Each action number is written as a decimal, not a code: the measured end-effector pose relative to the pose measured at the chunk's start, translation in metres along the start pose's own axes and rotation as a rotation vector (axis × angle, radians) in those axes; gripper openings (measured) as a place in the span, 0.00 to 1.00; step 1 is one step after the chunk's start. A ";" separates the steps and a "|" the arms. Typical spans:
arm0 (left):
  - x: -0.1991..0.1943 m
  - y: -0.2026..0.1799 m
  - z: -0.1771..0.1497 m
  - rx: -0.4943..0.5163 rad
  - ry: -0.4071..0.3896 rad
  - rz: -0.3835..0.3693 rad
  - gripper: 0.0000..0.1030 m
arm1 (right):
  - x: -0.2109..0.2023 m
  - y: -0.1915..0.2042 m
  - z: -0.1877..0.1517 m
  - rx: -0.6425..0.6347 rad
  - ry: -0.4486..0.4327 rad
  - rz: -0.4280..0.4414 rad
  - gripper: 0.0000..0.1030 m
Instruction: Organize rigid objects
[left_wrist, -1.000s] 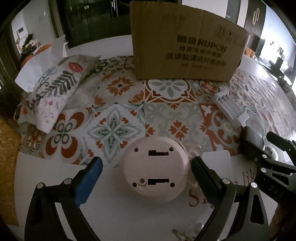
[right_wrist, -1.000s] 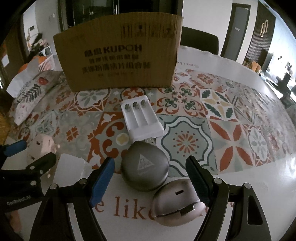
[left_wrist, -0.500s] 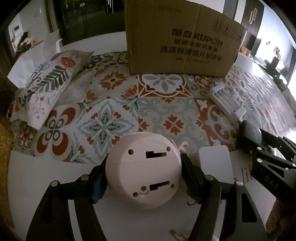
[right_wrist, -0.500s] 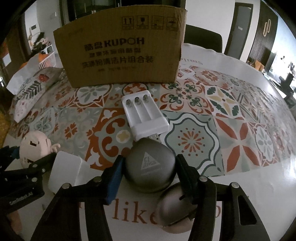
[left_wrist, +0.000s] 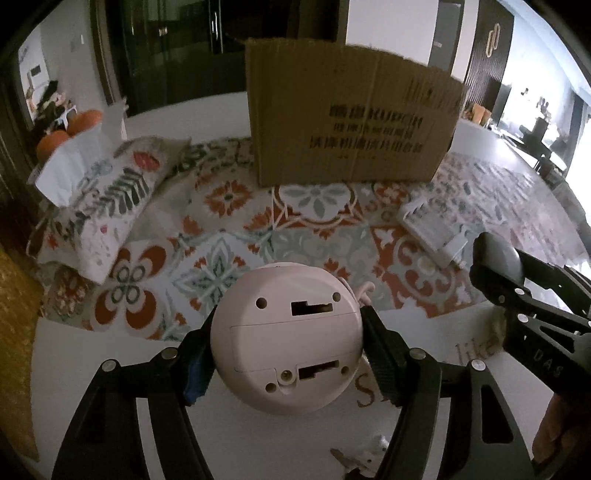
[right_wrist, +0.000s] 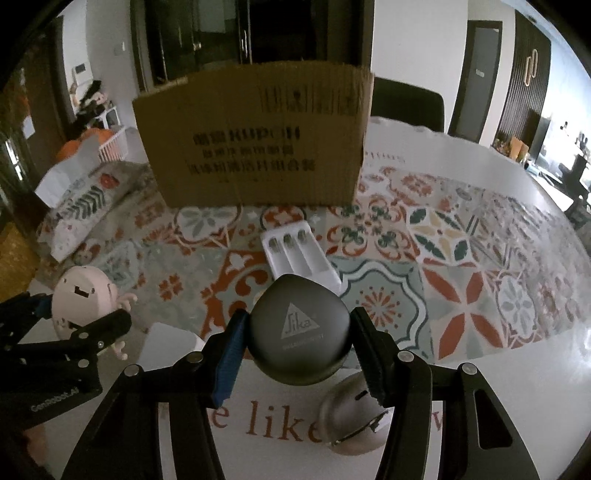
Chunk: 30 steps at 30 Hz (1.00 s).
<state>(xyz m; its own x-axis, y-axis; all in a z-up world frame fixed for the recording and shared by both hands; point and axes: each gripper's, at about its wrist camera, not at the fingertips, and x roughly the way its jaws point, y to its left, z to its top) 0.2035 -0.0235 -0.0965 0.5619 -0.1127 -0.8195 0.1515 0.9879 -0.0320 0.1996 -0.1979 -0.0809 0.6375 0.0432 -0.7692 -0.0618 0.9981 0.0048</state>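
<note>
Only the right wrist view shows the beige mouse-like shell (right_wrist: 354, 417) lying on the table under the right gripper (right_wrist: 299, 354), whose jaws clamp the grey Sika case (right_wrist: 300, 329). The left gripper (left_wrist: 286, 350) clamps the round pink toy (left_wrist: 286, 339). A second ago both pairs of jaws stood wide around these things; now both are gripped and lifted before the cardboard box (left_wrist: 351, 122).

Each black tool (left_wrist: 286, 347) has silver screws, a blue-edged finger (right_wrist: 227, 363), and white lettering.
</note>
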 end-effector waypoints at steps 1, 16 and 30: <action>-0.004 0.000 0.002 0.000 -0.010 0.000 0.68 | -0.003 0.000 0.002 0.000 -0.008 0.004 0.55; -0.057 -0.008 0.033 0.024 -0.159 -0.001 0.68 | -0.046 0.000 0.030 0.002 -0.147 0.050 0.55; -0.081 -0.016 0.068 0.037 -0.246 -0.013 0.68 | -0.071 -0.006 0.059 0.023 -0.231 0.080 0.55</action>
<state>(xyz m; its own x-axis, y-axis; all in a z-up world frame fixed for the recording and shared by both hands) 0.2109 -0.0371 0.0098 0.7402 -0.1525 -0.6548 0.1872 0.9822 -0.0171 0.1996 -0.2048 0.0115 0.7904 0.1283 -0.5990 -0.1031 0.9917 0.0764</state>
